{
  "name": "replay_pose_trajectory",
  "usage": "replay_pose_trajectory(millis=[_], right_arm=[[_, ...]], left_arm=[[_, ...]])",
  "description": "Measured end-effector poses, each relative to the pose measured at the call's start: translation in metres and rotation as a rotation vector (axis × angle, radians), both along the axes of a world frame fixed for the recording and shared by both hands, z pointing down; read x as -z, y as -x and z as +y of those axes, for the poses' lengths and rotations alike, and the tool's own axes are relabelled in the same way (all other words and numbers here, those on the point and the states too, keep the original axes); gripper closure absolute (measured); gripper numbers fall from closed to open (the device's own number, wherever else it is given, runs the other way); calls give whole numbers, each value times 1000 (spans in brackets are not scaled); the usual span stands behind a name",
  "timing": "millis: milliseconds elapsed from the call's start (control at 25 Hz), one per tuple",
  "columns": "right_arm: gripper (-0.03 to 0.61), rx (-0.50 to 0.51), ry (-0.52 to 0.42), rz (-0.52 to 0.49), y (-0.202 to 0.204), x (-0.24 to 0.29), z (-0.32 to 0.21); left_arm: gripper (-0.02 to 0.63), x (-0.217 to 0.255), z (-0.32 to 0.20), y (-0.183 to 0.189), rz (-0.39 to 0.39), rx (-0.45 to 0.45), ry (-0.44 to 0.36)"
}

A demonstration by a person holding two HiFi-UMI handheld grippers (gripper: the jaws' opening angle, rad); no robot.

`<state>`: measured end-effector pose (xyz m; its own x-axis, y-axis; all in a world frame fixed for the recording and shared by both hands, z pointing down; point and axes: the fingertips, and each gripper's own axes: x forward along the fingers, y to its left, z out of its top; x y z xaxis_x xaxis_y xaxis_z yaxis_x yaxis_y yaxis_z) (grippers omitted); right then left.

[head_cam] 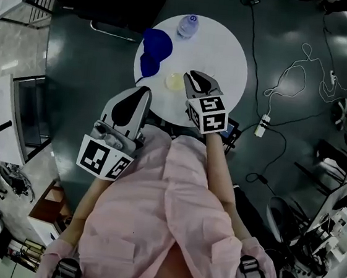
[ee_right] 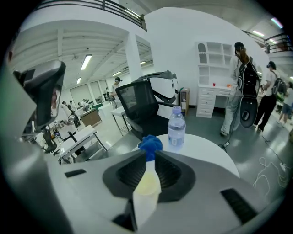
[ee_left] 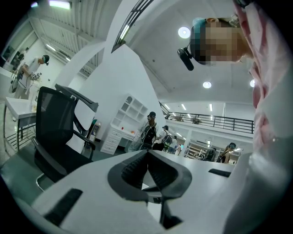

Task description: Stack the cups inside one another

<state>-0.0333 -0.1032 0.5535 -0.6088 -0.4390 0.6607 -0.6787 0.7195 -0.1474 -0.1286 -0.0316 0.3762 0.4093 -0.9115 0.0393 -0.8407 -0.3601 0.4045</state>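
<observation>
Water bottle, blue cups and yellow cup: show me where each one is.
water bottle (head_cam: 187, 26), head view, its body.
blue cups (head_cam: 155, 46), head view, the widest blue part.
yellow cup (ee_right: 147, 185), right gripper view, its yellowish middle.

The round white table (head_cam: 226, 60) is viewed from high above by the head view, which is aimed steeply down past the person's shoulders. The right gripper view is carried on the right gripper (head_cam: 191, 78) at the table's near side and tilted down across it, with the pale yellow cup (ee_right: 146, 187) pinched close before the lens. The table and the water bottle (ee_right: 176, 130) at the table's far edge are shared with the head view. The left gripper view is held level on the left gripper (head_cam: 142, 94) beside the table's near edge and looks out over the room. The black office chair (ee_left: 59, 137) beyond the table is shared by both gripper views.
</observation>
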Motion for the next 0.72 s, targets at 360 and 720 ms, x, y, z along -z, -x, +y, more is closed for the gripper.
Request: replay_pose_trajectory(millis=[360,720], right_arm=[[490,-15,58,47,-6,-28,-1],[459,23,133,129,3,-68,5]], left_arm=[[595,1,-3,-1,-10,-25,-6],[595,2,-1,4,-13,-18,-5]])
